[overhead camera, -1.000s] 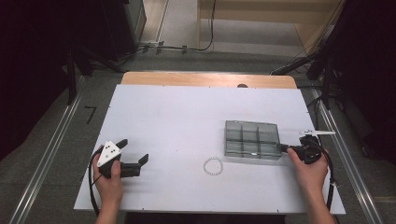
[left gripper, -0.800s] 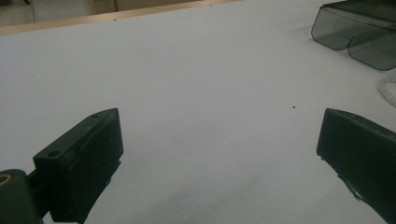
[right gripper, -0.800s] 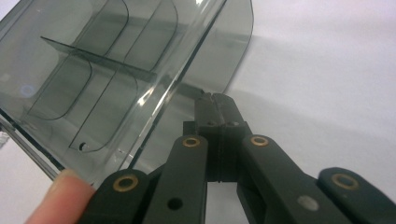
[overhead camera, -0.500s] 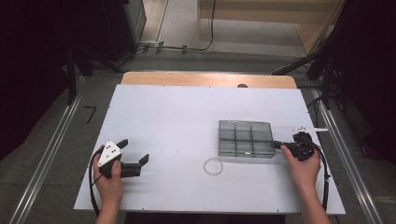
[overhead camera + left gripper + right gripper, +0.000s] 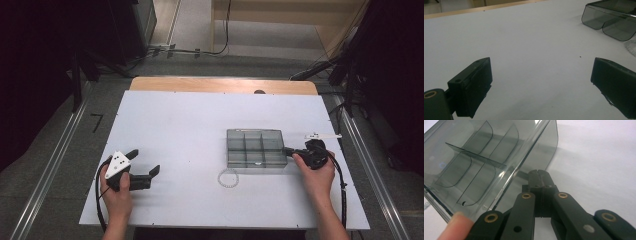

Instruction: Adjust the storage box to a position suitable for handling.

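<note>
Six-compartment smoky transp. plastic box (image 5: 256, 148)

white table (image 5: 190, 130), compartment box (image 5: 256, 148), bead ring (image 5: 228, 178)

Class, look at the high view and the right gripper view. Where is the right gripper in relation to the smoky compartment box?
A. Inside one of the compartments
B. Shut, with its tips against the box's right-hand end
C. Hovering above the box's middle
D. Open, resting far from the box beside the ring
B: the right gripper has its jaws pressed together at the outer wall of the compartment box, at the box's right-hand end.
</note>
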The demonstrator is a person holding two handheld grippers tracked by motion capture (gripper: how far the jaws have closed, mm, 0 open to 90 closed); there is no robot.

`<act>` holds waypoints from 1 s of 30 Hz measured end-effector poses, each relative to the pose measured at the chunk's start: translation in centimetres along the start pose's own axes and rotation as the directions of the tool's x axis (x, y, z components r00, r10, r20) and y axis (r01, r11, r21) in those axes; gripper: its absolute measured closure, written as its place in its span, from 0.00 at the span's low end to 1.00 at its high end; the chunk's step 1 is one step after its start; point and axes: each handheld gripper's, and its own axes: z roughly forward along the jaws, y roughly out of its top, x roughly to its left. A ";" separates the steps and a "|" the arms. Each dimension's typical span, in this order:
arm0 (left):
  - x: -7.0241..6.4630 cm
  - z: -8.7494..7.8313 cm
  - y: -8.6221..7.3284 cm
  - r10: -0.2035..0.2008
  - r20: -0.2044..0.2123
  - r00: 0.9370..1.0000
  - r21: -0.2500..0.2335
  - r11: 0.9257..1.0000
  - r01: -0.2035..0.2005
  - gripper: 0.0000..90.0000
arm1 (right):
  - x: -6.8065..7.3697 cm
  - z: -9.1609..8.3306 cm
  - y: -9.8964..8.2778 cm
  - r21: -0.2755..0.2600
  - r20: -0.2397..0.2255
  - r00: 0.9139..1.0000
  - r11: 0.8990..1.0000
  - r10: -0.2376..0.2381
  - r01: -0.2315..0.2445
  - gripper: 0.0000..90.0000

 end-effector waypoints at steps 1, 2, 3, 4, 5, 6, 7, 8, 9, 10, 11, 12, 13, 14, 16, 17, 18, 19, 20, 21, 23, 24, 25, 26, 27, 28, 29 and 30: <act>0.0 0.0 0.0 0.000 0.000 1.000 0.000 1.000 0.000 0.04 | 0.1 0.1 0.0 0.000 0.002 1.000 1.000 -0.006 0.006 0.98; 0.0 0.0 0.0 0.000 0.000 1.000 0.000 1.000 0.000 0.04 | 0.2 0.1 0.0 -0.004 0.003 1.000 1.000 -0.010 0.010 0.98; 0.0 0.0 0.0 0.001 0.001 1.000 0.000 1.000 -0.001 0.04 | 0.2 0.1 0.0 -0.004 0.003 1.000 1.000 -0.010 0.010 0.98; 0.0 0.0 0.0 0.001 0.001 1.000 0.000 1.000 -0.001 0.04 | 0.3 0.2 0.1 -0.008 0.004 1.000 1.000 -0.015 0.015 0.98; 0.0 0.0 0.0 0.001 0.002 1.000 0.000 1.000 -0.001 0.04 | 0.5 0.3 0.1 -0.013 0.005 1.000 1.000 -0.018 0.018 0.98; 0.0 0.0 0.0 0.002 0.002 1.000 0.001 1.000 -0.002 0.04 | 0.7 0.3 0.2 -0.023 0.001 1.000 1.000 -0.017 0.017 0.98; 0.0 0.0 0.0 0.002 0.002 1.000 0.001 1.000 -0.002 0.04 | 0.7 0.3 0.2 -0.023 0.001 1.000 1.000 -0.017 0.017 0.98; 0.0 0.0 0.0 0.002 0.003 1.000 0.002 1.000 -0.002 0.04 | 0.7 0.3 0.2 -0.028 -0.003 1.000 0.999 -0.017 0.017 0.98; 0.0 0.0 0.0 0.002 0.003 1.000 0.002 1.000 -0.002 0.04 | 0.8 0.3 0.3 -0.030 -0.008 1.000 0.999 -0.019 0.018 0.98; 0.0 0.0 0.0 0.003 0.004 1.000 0.003 1.000 -0.003 0.04 | 1.0 0.4 0.4 -0.035 -0.015 1.000 0.999 -0.020 0.020 0.98; 0.0 0.0 0.0 0.004 0.004 1.000 0.004 1.000 -0.004 0.04 | 1.1 0.5 0.4 -0.036 -0.018 1.000 0.999 -0.019 0.018 0.98; 0.0 0.0 0.0 0.004 0.004 1.000 0.004 1.000 -0.004 0.04 | 1.2 0.5 0.4 -0.035 -0.023 1.000 0.999 -0.021 0.020 0.98; 0.0 0.0 0.0 0.004 0.004 1.000 0.004 1.000 -0.004 0.04 | 1.2 0.5 0.4 -0.035 -0.023 1.000 0.999 -0.021 0.020 0.98; 0.0 0.0 0.0 0.002 0.004 1.000 0.003 1.000 -0.002 0.04 | 1.5 0.7 0.4 -0.036 -0.028 0.999 0.999 -0.024 0.023 0.98; 0.0 0.0 0.0 0.004 0.006 1.000 0.004 1.000 -0.004 0.04 | 1.6 0.8 0.4 -0.036 -0.030 0.999 0.999 -0.025 0.024 0.98; 0.0 0.0 0.0 0.004 0.007 1.000 0.007 1.000 -0.004 0.04 | 1.8 0.9 0.4 -0.036 -0.035 0.999 0.999 -0.029 0.027 0.98; -0.1 0.0 0.0 0.003 0.008 1.000 0.007 1.000 -0.004 0.04 | 1.8 0.9 0.4 -0.036 -0.035 0.999 0.999 -0.029 0.027 0.98; 0.0 0.0 0.0 0.005 0.008 1.000 0.008 1.000 -0.005 0.04 | 1.9 1.0 0.4 -0.036 -0.037 0.999 0.999 -0.034 0.033 0.98; -0.1 0.0 0.0 0.005 0.008 1.000 0.007 1.000 -0.005 0.04 | 2.2 1.3 0.5 -0.038 -0.037 0.998 0.998 -0.047 0.045 0.98; -0.1 0.0 0.0 0.006 0.008 1.000 0.009 1.000 -0.006 0.04 | 2.2 1.3 0.5 -0.038 -0.037 0.998 0.998 -0.047 0.045 0.98; -0.1 0.0 0.0 0.005 0.009 1.000 0.007 1.000 -0.005 0.04 | 2.5 1.5 0.5 -0.040 -0.034 0.998 0.998 -0.057 0.056 0.98; -0.1 0.0 0.0 0.005 0.008 1.000 0.008 1.000 -0.005 0.04 | 2.5 1.5 0.5 -0.040 -0.034 0.998 0.998 -0.057 0.056 0.98; -0.1 0.0 0.0 0.007 0.012 1.000 0.005 1.000 -0.007 0.04 | 2.7 1.6 0.5 -0.040 -0.035 0.998 0.998 -0.059 0.057 0.98; -0.1 0.0 0.0 0.010 0.017 1.000 0.000 1.000 -0.010 0.04 | 2.7 1.6 0.5 -0.040 -0.035 0.998 0.998 -0.059 0.057 0.98; -0.1 0.0 0.0 0.013 0.023 1.000 -0.004 1.000 -0.013 0.04 | 2.8 1.7 0.6 -0.039 -0.035 0.998 0.998 -0.059 0.058 0.98; -0.1 0.0 0.0 0.016 0.026 1.000 -0.005 1.000 -0.016 0.04 | 3.2 2.0 0.6 -0.035 -0.031 0.997 0.997 -0.068 0.067 0.98; -0.1 0.0 0.0 0.016 0.026 1.000 -0.005 1.000 -0.016 0.04 | 3.3 2.1 0.6 -0.033 -0.029 0.997 0.997 -0.071 0.071 0.98; -0.1 0.0 0.0 0.016 0.026 1.000 -0.005 1.000 -0.015 0.04 | 3.4 2.3 0.6 -0.031 -0.030 0.997 0.997 -0.078 0.077 0.98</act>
